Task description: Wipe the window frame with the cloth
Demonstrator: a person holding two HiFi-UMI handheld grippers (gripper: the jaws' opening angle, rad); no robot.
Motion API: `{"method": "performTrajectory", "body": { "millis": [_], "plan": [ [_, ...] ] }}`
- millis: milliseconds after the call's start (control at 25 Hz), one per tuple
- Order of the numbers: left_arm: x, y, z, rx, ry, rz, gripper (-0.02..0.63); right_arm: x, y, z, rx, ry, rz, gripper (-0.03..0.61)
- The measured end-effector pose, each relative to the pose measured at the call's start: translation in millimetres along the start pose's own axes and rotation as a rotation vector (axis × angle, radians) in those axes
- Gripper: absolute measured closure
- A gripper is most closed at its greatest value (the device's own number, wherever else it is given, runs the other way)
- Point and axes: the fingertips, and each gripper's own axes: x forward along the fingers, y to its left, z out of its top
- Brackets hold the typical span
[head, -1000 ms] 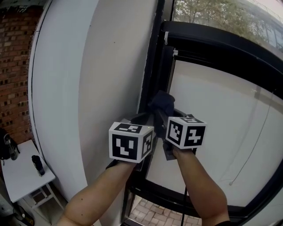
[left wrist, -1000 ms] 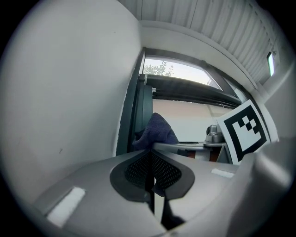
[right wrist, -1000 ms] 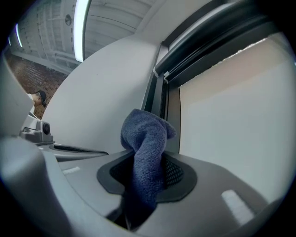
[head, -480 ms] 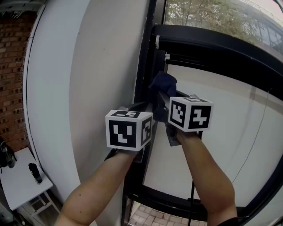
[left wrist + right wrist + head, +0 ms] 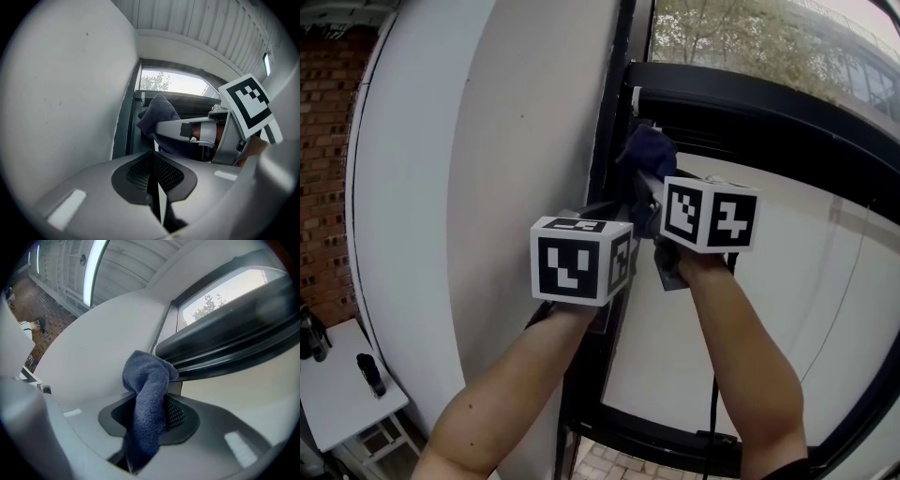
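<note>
In the left gripper view, the left gripper (image 5: 152, 176) sits low in the frame with its jaws pressed together on nothing, and the blue cloth (image 5: 158, 115) shows at centre beside the dark window frame (image 5: 127, 126). In the right gripper view, the right gripper (image 5: 149, 420) pinches the cloth's lower end, and the bunched top lies against the frame's corner at centre. In the head view, both grippers sit side by side mid-frame, with the cloth just above the right one and a white wall (image 5: 487, 187) at left.
</note>
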Motion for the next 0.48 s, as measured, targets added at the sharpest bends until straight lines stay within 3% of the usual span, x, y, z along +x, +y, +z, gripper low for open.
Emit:
{"method": "performTrajectory", "body": {
  "millis": [480],
  "plan": [
    [0.9,13.9,23.9,0.006,-0.043,0.009,0.620,15.4,-12.9,54.9,0.019,-0.058,-0.045,0.453]
  ]
}}
